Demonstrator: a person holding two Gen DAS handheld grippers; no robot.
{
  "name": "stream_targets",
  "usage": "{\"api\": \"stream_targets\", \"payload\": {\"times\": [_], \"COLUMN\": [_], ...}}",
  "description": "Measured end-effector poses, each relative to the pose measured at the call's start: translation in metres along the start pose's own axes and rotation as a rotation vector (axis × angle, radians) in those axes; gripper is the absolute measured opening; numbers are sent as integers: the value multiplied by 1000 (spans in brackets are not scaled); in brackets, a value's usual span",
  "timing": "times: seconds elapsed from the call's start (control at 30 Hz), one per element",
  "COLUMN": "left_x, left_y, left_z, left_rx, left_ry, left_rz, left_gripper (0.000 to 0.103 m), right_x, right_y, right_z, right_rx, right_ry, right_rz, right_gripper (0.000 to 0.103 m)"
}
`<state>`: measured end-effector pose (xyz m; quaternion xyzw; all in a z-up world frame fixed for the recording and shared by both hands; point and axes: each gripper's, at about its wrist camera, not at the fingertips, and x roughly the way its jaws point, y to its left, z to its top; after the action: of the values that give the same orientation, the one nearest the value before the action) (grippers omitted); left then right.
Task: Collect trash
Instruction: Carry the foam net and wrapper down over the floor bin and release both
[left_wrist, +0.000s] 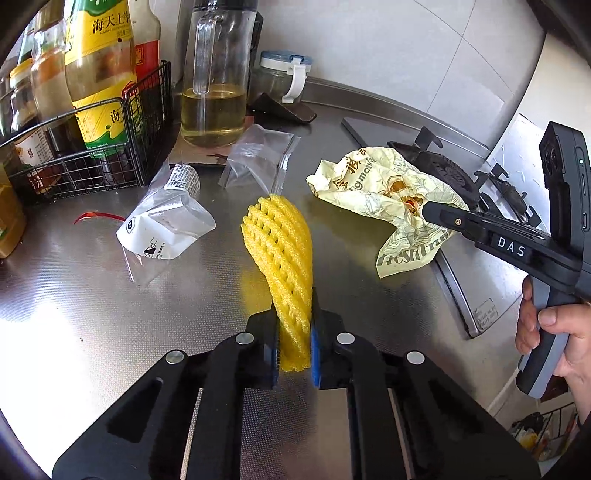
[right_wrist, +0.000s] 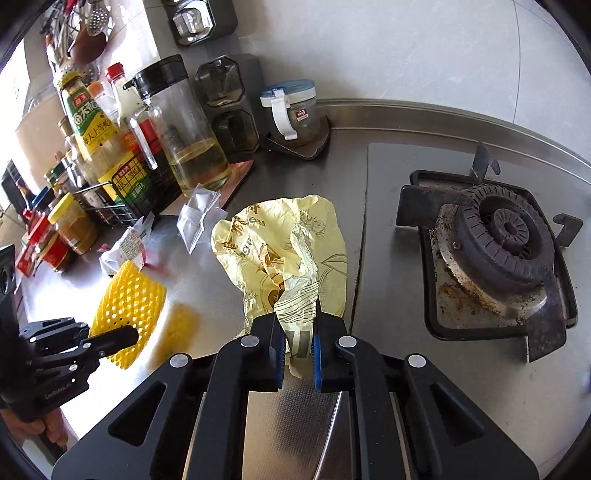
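My left gripper (left_wrist: 293, 332) is shut on a yellow foam fruit net (left_wrist: 280, 254) and holds it above the steel counter; the net also shows in the right wrist view (right_wrist: 127, 299). My right gripper (right_wrist: 298, 338) is shut on a crumpled pale yellow printed bag (right_wrist: 284, 251) and holds it up; the bag also shows in the left wrist view (left_wrist: 376, 192), with the right gripper (left_wrist: 428, 212) on its right side. A white and clear plastic wrapper (left_wrist: 166, 221) and a clear plastic bag (left_wrist: 258, 155) lie on the counter behind the net.
A wire rack (left_wrist: 92, 158) of sauce bottles stands at the left. A glass oil jug (left_wrist: 216, 92) and a small lidded jar (left_wrist: 284, 74) stand by the wall. A gas burner (right_wrist: 495, 240) sits at the right. A thin red strip (left_wrist: 96, 216) lies near the rack.
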<state>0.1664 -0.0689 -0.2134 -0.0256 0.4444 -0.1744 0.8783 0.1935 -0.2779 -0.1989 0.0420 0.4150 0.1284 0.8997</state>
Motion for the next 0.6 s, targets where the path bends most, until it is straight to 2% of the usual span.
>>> {"api": "stream_targets", "payload": {"times": [0.27,0.6], "left_x": [-46,-115], "left_y": [-20,-43], "left_z": [-18,-67], "left_rx": [24,28], "left_ry": [-20,-24], "left_rz": [-18,-49], "left_gripper": [10,11], "right_x": [-64,-146], "right_y": [18,44], "right_z": [-23,-81], "right_rx": [-35,-35], "right_ry": [-67,-81], "right_rz": [-11,14], "right_gripper": [12,12]}}
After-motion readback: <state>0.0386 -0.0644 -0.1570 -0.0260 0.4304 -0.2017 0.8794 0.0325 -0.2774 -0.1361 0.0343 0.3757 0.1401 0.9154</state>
